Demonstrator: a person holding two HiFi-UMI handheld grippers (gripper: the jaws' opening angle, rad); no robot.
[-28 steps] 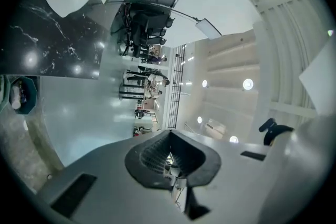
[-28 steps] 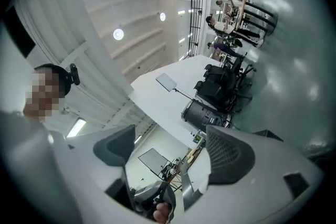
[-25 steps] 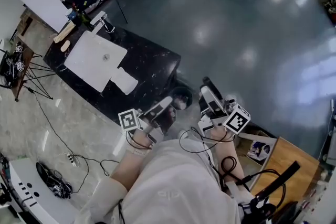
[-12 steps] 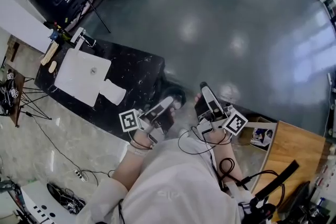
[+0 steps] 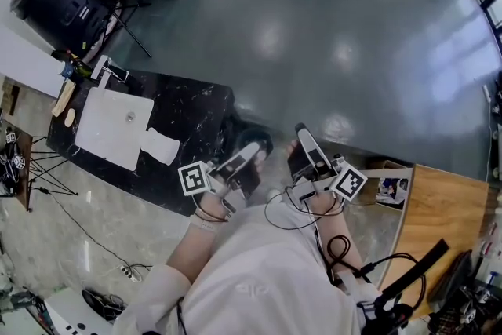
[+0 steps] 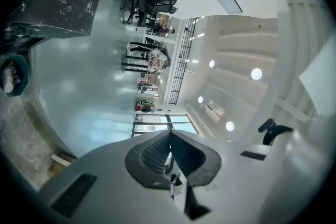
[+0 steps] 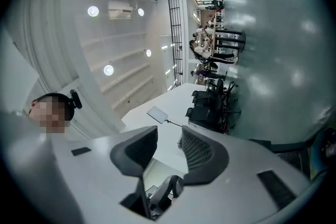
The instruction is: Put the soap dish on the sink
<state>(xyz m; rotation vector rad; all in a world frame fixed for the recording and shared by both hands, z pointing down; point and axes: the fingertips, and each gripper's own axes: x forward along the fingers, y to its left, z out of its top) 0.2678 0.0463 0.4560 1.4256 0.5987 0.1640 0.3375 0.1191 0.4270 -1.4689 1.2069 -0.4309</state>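
A white sink (image 5: 100,129) is set in a black marble counter (image 5: 192,114) at the left of the head view. A flat white piece (image 5: 161,145), perhaps the soap dish, lies on the counter against the sink's right side. Both grippers are held close to my body, well right of the counter and pointing out over the grey floor. My left gripper (image 5: 252,154) is shut and empty, its pads (image 6: 157,157) touching. My right gripper (image 5: 301,139) has just been closing; a narrow gap stays between its pads (image 7: 202,152) with nothing in it.
A dark round bin (image 5: 255,143) stands on the floor by the counter's corner, just beyond my left gripper. A faucet (image 5: 106,73) and wooden items (image 5: 63,98) sit by the sink. A tripod (image 5: 31,169) stands left; a wooden desk (image 5: 443,208) is at right.
The counter and sink have slid left and down in the head view. Both grippers have shifted a little across the floor. The right jaws stand narrower than before.
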